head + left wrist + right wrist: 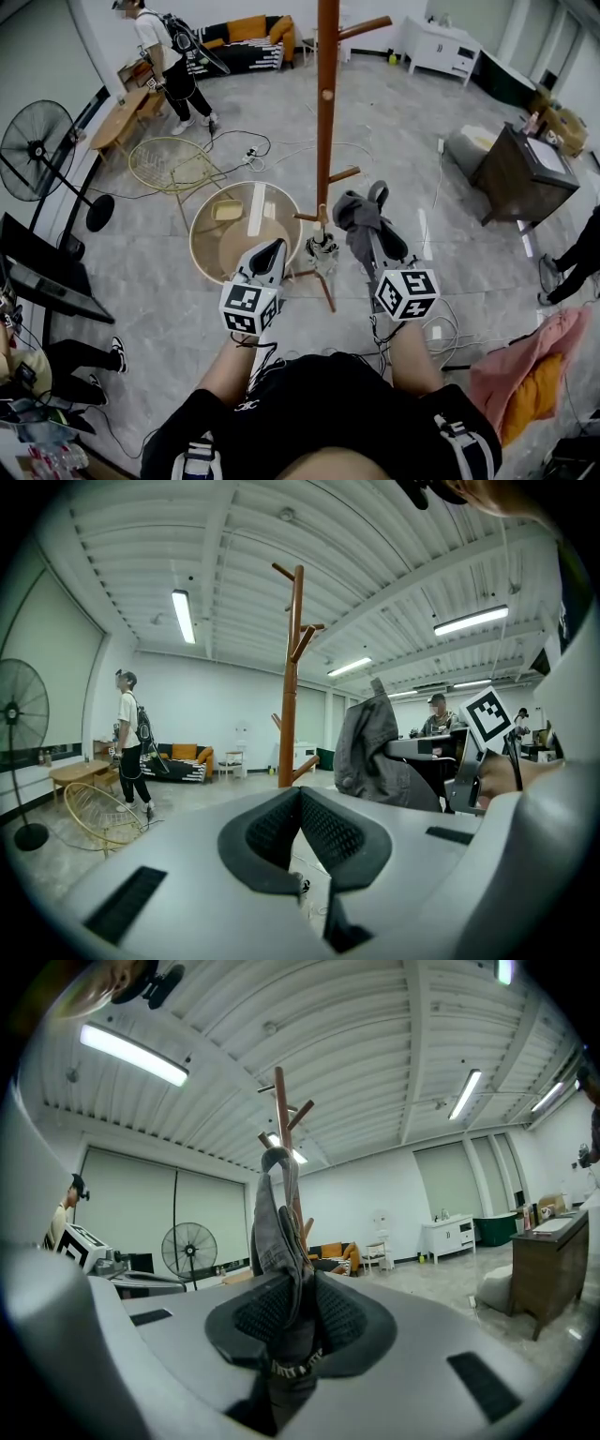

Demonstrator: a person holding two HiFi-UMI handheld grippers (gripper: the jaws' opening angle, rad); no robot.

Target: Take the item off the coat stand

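Far left: floor fan [37, 148] on the floor, a person [167, 58] standing well back by a sofa [246, 42]. A wire basket chair [174, 165] sits next to a round glass table [246, 231].

Left gripper [274, 251] sits over the table's right edge, just left of the stand base. Its fingers [272, 832] meet at the tips with nothing between them.

Coat stand [326, 112]: brown wooden pole, upright at centre, pegs bare.

Grey garment [359, 217] is off the stand. It is bunched just right of the pole, near the lower peg. The left gripper view shows a gap between garment and pole.

Right gripper [377, 242] holds it. The fingers [251, 1318] pinch the fabric, which stands up out of them, and a strip with a printed band hangs below the pads. The gripper points roughly level toward the stand.

Right side: dark wooden desk [521, 174], white cabinet [441, 47] against the far wall. A pink and orange cloth [527, 367] is at the lower right, and cables run across the grey tiled floor [422, 122].
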